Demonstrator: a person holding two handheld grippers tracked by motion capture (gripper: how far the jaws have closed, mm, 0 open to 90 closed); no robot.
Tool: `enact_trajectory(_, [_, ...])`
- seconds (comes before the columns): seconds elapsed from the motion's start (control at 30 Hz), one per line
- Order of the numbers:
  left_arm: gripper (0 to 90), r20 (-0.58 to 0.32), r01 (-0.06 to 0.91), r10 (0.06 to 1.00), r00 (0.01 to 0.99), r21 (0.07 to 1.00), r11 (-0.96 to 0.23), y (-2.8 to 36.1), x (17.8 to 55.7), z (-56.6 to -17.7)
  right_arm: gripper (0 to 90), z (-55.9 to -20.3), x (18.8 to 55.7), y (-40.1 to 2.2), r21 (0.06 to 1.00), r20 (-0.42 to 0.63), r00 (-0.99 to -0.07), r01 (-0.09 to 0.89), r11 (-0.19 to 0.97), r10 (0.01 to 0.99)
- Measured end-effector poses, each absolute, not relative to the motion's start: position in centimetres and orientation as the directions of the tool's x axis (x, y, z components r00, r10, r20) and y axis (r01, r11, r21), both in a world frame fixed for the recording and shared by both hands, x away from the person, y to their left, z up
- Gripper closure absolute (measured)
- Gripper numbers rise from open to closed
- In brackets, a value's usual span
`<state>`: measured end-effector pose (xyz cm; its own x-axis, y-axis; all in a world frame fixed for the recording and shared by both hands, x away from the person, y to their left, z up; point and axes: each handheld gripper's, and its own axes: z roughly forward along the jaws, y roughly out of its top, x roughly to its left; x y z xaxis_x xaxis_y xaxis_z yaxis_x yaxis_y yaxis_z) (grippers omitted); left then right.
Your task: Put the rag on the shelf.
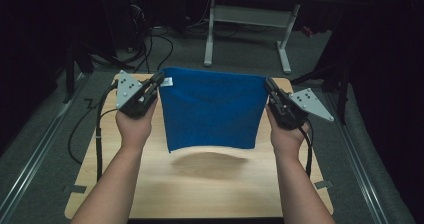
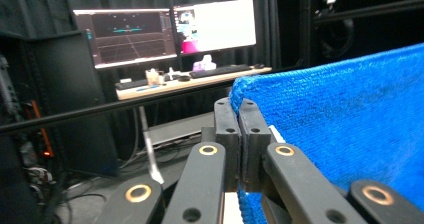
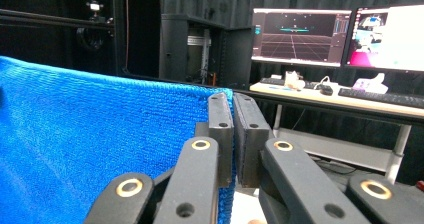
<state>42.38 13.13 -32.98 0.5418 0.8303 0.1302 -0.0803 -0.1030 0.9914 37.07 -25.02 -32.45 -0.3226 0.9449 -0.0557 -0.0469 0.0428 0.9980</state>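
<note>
In the high view, two forearms were seen coming in from the bottom edge, each hand wrapped around a black gripper topped by a grey three-cornered plate. The left gripper (image 1: pixel 159 79) and the right gripper (image 1: pixel 267 84) were held level with each other, well apart, above a pale wooden desk (image 1: pixel 200 189) with rounded corners. Between them a blue cloth (image 1: pixel 212 109) was stretched by its two upper corners and hung clear of the desk, its lower edge curving slightly and a soft shadow cast on the wood beneath. A small white tag (image 1: pixel 167 81) was seen at the cloth's upper left corner, just beside the left gripper.

In the left gripper view, the fingers (image 2: pixel 227 129) were clenched on the corner of the cloth (image 2: pixel 350 124), and a coarse, looped, towel-like weave was made out that was not resolved from above. In the right gripper view, the fingers (image 3: pixel 220 129) were likewise clamped on the opposite corner of the cloth (image 3: pixel 90 149), whose top edge was drawn taut and straight.

Farther off, a second desk (image 3: pixel 340 101) with white legs was shown in the gripper views, carrying a keyboard (image 3: pixel 380 96) and two lit monitors (image 3: pixel 300 36) against dark curtains. In the high view only that desk's legs and a grey carpeted floor (image 1: pixel 240 49) with trailing cables were caught.
</note>
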Motion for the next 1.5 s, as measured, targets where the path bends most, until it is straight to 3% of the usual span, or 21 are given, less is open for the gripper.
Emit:
enact_trajectory(0.8, [89.2,0.185,-0.006,0.846,0.499,0.978,-0.210,12.3,51.5,-32.1,87.9,-31.6,47.4,-24.3,0.993,-0.103,-0.277,0.032,0.116,0.956])
enact_trajectory(1.0, [89.1,0.178,0.071,0.842,0.509,0.967,-0.247,12.1,53.2,-34.1,87.9,-33.2,49.2,-24.2,0.983,-0.126,-0.276,0.094,0.157,0.953])
enact_trajectory(1.27, [89.0,0.104,0.181,0.839,0.534,0.955,-0.234,12.4,54.4,-38.2,87.8,-35.8,50.5,-24.2,0.968,-0.112,-0.299,0.184,0.173,0.948])
enact_trajectory(1.5, [89.0,0.096,0.224,0.825,0.557,0.939,-0.261,12.5,54.5,-40.0,87.8,-38.0,50.7,-24.1,0.951,-0.139,-0.313,0.222,0.215,0.940])
